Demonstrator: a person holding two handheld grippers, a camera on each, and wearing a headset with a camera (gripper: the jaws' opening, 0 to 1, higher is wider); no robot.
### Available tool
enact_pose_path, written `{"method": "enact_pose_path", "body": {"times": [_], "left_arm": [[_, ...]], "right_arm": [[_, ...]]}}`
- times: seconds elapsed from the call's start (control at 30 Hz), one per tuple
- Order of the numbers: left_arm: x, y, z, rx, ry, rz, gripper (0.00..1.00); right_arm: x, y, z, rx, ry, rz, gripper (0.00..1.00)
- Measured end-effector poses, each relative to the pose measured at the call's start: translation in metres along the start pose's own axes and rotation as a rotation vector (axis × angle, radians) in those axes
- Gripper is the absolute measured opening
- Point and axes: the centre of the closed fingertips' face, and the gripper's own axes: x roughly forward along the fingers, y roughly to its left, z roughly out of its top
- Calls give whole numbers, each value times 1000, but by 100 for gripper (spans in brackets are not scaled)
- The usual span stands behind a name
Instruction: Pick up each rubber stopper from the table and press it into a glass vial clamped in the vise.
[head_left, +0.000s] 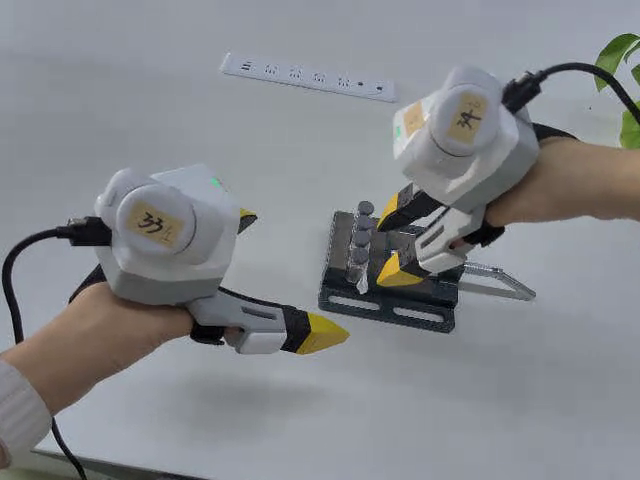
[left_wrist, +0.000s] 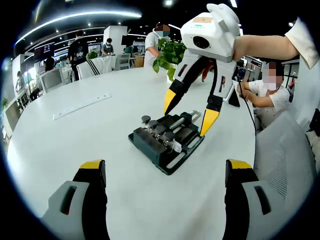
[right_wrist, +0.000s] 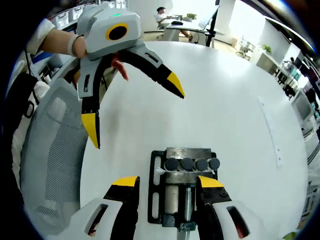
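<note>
The right claw (head_left: 392, 243) hangs just above the vise (head_left: 335, 290). Its two yellow-tipped jaws are spread wide with nothing between them, over the row of vials (head_left: 357, 270). The left claw (head_left: 290, 275) is off to one side of the vise, well apart from it, and is likewise spread and empty.

The main risk I see is the right claw coming down off-centre. A jaw tip could strike a glass neck sideways and chip it or tilt it in the clamp. A push on one edge of a stopper would seat it crooked. The vise's handle (head_left: 500, 285) juts out below that claw and could be snagged.

Four stoppers (right_wrist: 187, 163) sit in the mouths of the four vials held in the vise. They are dark grey, round and flat-topped, in a straight, close line. The glass below them is clear. I cannot tell whether each one is fully down. A power strip (head_left: 305, 77) lies well beyond the vise.
</note>
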Motion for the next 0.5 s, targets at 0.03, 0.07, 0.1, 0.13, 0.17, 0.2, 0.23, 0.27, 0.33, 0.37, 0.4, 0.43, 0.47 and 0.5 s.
{"method": "enact_pose_path", "body": {"times": [0.03, 0.07, 0.1, 0.13, 0.17, 0.2, 0.23, 0.27, 0.33, 0.37, 0.4, 0.43, 0.47, 0.5], "left_arm": [[0, 0, 0, 1, -2, -2, 99], [-1, -1, 0, 2, -5, -2, 99], [-2, -1, 1, 4, -7, -2, 99], [-2, -1, 1, 6, -10, -3, 99], [-4, -1, 2, 8, -18, -3, 99], [-5, -1, 2, 10, -22, -4, 99], [-5, -2, 2, 11, -25, -6, 99], [-6, -2, 2, 13, -27, -7, 99], [-7, -2, 1, 18, -30, -9, 99], [-7, -3, 1, 17, -30, -10, 99], [-7, -3, 0, 19, -30, -11, 99], [-8, -4, 0, 22, -31, -11, 99], [-8, -4, 0, 21, -29, -11, 99], [-8, -4, 0, 21, -31, -11, 99]], "right_arm": [[-1, 2, -3, 11, -9, 3, 49], [-3, 3, -6, 34, -26, -7, 52], [-5, 4, -8, 71, -56, -21, 55], [-7, 4, -9, 75, -81, -22, 59], [-9, 4, -11, 113, -107, -35, 63], [-10, 5, -13, 130, -126, -39, 66], [-12, 5, -14, 131, -147, -47, 69], [-14, 6, -18, 149, -159, -71, 73], [-16, 11, -25, 191, -181, -84, 77], [-17, 11, -27, 207, -200, -99, 81], [-18, 14, -31, 222, -215, -107, 84], [-19, 17, -34, 244, -225, -114, 88], [-20, 18, -36, 260, -235, -127, 90], [-22, 22, -41, 270, -243, -137, 93]]}}
